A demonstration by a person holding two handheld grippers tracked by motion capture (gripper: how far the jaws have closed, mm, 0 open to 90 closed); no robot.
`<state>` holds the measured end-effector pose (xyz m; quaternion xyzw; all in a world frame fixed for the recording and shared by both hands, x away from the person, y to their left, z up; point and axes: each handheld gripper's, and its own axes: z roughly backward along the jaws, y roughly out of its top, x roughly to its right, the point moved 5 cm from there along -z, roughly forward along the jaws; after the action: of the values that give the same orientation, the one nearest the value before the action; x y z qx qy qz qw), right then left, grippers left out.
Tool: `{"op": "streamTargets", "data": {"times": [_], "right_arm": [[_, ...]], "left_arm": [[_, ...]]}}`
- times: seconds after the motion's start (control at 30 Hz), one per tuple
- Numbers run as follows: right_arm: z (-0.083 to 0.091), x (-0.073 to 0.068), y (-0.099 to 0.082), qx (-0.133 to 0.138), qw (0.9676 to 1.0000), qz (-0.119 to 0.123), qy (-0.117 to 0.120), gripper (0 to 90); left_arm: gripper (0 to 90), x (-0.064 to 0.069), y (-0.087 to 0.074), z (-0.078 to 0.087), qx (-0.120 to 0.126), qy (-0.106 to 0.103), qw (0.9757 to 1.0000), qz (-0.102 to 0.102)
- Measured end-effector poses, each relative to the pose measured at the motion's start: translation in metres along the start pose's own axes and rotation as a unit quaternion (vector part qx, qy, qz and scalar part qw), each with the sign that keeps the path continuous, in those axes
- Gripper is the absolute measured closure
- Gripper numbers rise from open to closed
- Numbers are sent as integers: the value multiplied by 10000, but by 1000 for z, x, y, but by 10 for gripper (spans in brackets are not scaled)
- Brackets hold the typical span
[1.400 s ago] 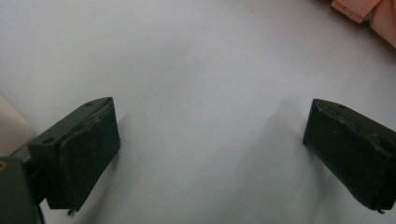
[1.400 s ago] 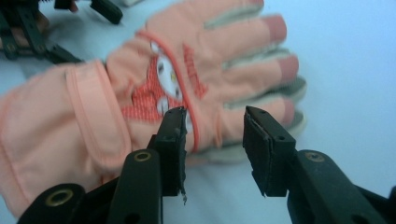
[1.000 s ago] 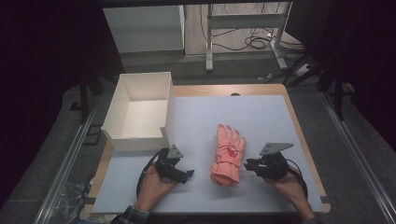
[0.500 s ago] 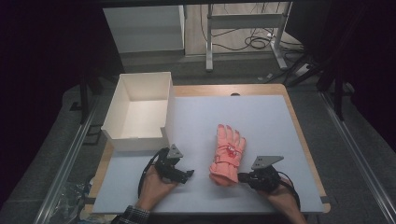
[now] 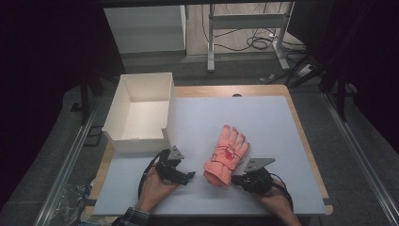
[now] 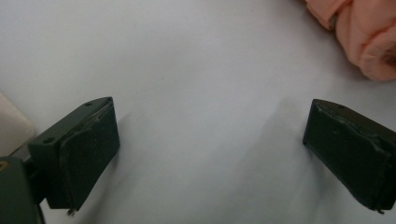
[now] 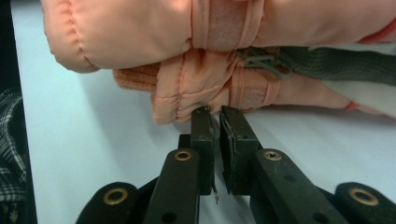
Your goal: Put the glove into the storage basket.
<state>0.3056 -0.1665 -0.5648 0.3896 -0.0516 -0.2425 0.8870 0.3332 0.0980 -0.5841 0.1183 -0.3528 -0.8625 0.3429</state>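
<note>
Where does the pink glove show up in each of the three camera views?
High view: the pink glove lies on the white table sheet, right of centre, cuff toward the person, between the two tongs.
Left gripper view: only its edge, in the top right corner.
Right gripper view: across the top, cuff at left, just past the nearly shut jaws of the right tongs.
Shared landmark: the white table sheet.

A salmon-pink glove (image 5: pixel 227 154) with red markings lies on a pale mat (image 5: pixel 273 122) beside a white box (image 5: pixel 141 113).
</note>
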Motion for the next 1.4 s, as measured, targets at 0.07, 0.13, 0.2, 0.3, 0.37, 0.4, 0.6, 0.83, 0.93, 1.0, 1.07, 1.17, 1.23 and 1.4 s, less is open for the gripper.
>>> {"op": "streamTargets", "data": {"times": [0.07, 0.13, 0.2, 0.3, 0.37, 0.4, 0.6, 0.83, 0.93, 1.0, 1.07, 1.17, 1.23, 1.4], "right_arm": [[-4, -2, 3, 16, 10000, -1, 1, 830], [-7, -3, 5, 17, 10000, 25, -6, 830], [-11, -5, 8, 2, 10000, 45, -26, 831], [-17, -8, 13, -2, 10000, 47, -51, 832], [-20, -9, 17, -7, 10000, 36, -48, 832], [-23, -10, 18, -6, 10000, 15, -54, 832], [-34, -11, 28, 4, 9999, 41, -102, 832], [-35, -11, 30, -17, 9998, 118, -162, 800], [-28, -9, 27, 9, 9997, 75, -223, 789], [-22, -5, 24, 61, 9995, 38, -293, 775], [-14, 1, 19, 105, 9991, 0, -421, 760], [-2, 11, 13, 162, 9981, -93, -594, 737], [8, 19, 8, 228, 9969, -204, -726, 721], [27, 37, -2, 328, 9933, -385, -1037, 671]], "left_arm": [[34, -2, -2, 2, -39, -10, 10000, -34], [32, -5, -4, 4, -40, -20, 10000, -42], [32, -5, -6, 5, 11, -59, 10000, -57], [27, -5, -6, 4, 5, -57, 10000, -67], [23, -5, -6, 4, 3, -66, 10000, -67], [21, -5, -6, 4, -4, -76, 9999, -77], [18, -5, -6, 4, -4, -85, 9999, -70], [18, -5, -6, 4, -3, -83, 9999, -72], [17, -5, -6, 4, -2, -83, 9999, -74], [18, -5, -6, 4, 0, -84, 9999, -75], [20, -5, -6, 4, 7, -81, 9999, -77], [20, -4, -6, 5, -3, -108, 9999, -104], [21, -4, -6, 7, -50, -128, 9998, -120], [17, -4, -5, 11, -80, -149, 9998, -120]]}}
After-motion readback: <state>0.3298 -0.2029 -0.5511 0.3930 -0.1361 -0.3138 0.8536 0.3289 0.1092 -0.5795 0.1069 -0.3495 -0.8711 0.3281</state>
